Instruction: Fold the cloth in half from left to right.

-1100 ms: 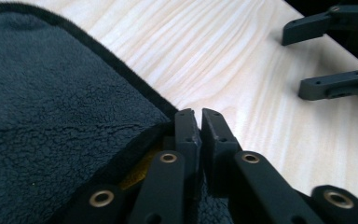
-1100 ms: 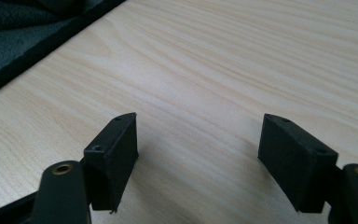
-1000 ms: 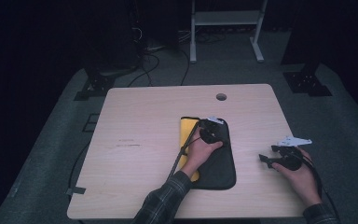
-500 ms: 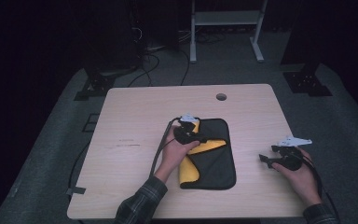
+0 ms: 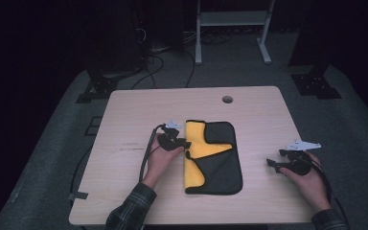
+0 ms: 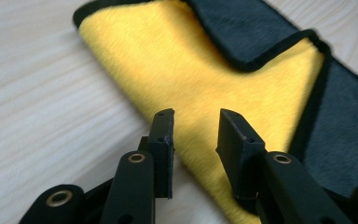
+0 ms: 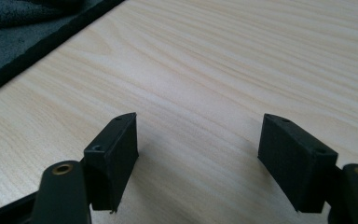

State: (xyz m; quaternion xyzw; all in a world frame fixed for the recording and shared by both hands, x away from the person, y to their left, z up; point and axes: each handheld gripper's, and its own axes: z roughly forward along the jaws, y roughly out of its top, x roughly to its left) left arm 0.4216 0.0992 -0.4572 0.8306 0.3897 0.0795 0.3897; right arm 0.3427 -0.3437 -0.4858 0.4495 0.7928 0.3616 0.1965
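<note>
Left gripper [image 5: 186, 143], left of centre: jaws part-open, just been opening, nothing held, over the yellow edge. Cloth [image 5: 220, 163], centre of table [image 5: 134, 110]: yellow-and-grey, part folded, flat. Right gripper [image 5: 274, 164], lower right: jaws wide, empty, above bare wood. Step judged: fold released. Next: regrip an edge for another fold.

We see a pale wooden desk [image 5: 124, 115] under the fingers, a round hole [image 5: 227, 99] well beyond them, and a white stand [image 5: 230, 19] farther off on the floor.
</note>
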